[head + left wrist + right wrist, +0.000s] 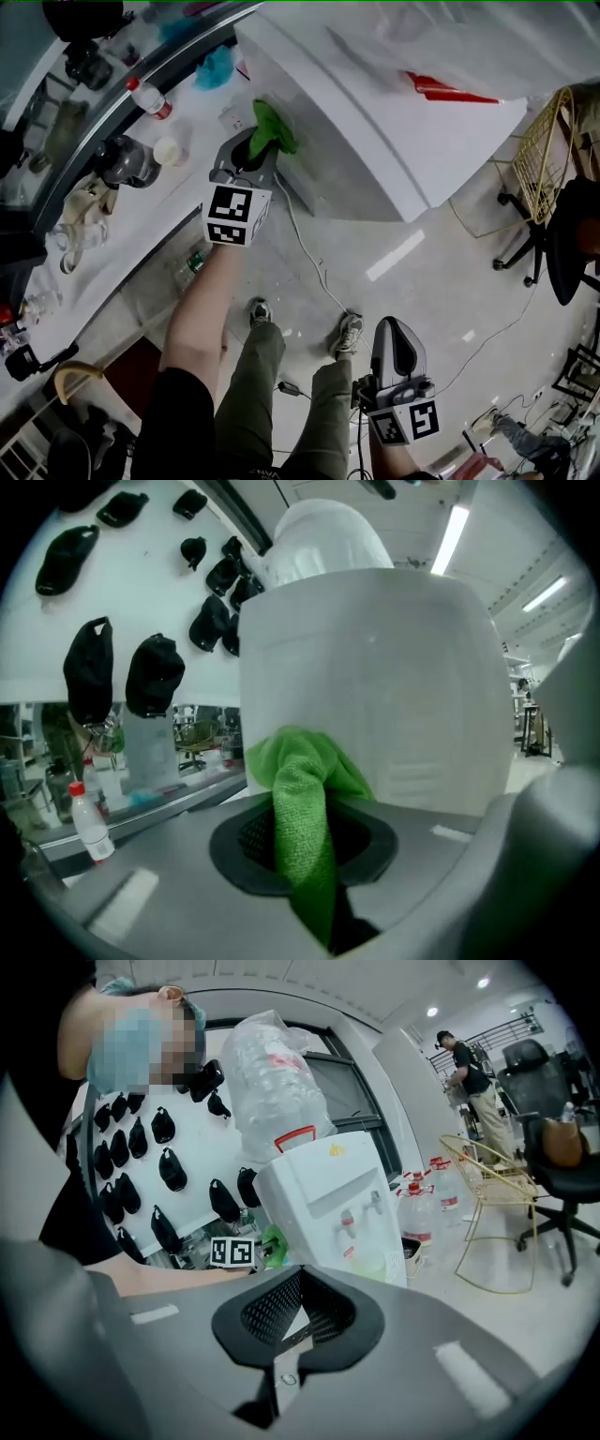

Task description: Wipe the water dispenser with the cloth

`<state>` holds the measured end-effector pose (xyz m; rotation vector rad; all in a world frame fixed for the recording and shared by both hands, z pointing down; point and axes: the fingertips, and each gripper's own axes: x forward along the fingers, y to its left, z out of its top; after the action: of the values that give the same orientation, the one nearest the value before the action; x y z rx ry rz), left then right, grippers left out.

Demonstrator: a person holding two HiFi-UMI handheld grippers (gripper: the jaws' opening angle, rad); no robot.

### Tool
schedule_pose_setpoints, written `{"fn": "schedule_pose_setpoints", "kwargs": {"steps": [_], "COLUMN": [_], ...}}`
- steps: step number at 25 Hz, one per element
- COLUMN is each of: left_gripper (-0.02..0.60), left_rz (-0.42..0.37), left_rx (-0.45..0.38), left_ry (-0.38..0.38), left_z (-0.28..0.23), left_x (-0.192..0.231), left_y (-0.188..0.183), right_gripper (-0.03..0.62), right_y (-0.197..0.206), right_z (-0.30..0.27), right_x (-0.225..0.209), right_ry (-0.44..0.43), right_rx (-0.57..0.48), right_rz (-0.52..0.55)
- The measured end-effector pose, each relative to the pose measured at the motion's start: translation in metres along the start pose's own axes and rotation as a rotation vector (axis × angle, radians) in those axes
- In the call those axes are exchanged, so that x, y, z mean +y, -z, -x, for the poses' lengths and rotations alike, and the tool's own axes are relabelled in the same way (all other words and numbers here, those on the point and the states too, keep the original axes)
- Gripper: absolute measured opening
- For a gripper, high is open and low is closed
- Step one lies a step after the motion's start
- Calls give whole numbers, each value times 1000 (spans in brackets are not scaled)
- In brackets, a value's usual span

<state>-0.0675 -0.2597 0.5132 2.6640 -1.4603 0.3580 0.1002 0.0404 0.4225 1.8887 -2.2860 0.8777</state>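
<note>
The white water dispenser (375,112) stands ahead with a clear bottle on top; in the left gripper view its side wall (375,677) fills the middle. A green cloth (270,131) is pinched in my left gripper (255,152), which is shut on it and holds it against the dispenser's side. The cloth (305,808) hangs forward between the jaws and touches the white wall. My right gripper (397,349) hangs low by the person's legs, shut with nothing in it. From there the dispenser (333,1208) shows with its taps facing right.
A counter (112,225) along the left carries a bottle with a red cap (150,97), jars and a blue rag. A power cord (314,267) trails over the floor. A gold wire rack (539,155) and a black office chair (562,234) stand on the right. Another person (473,1087) stands far off.
</note>
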Motion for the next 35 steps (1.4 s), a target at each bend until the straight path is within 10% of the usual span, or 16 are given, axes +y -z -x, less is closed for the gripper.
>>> {"fn": "schedule_pose_setpoints", "kwargs": {"steps": [12, 35], "left_gripper": [55, 55], "left_rz": [31, 113], "left_rx": [6, 81], "left_ry": [-41, 122], "left_z": [-1, 82], "left_x": [27, -190], "left_y": [-1, 93], "right_gripper": [5, 5], "right_y": [2, 31], "right_z": [6, -18], "right_x": [4, -35], "right_ry": [38, -148], "right_rx": [-29, 102], "right_rz": [-17, 108]}}
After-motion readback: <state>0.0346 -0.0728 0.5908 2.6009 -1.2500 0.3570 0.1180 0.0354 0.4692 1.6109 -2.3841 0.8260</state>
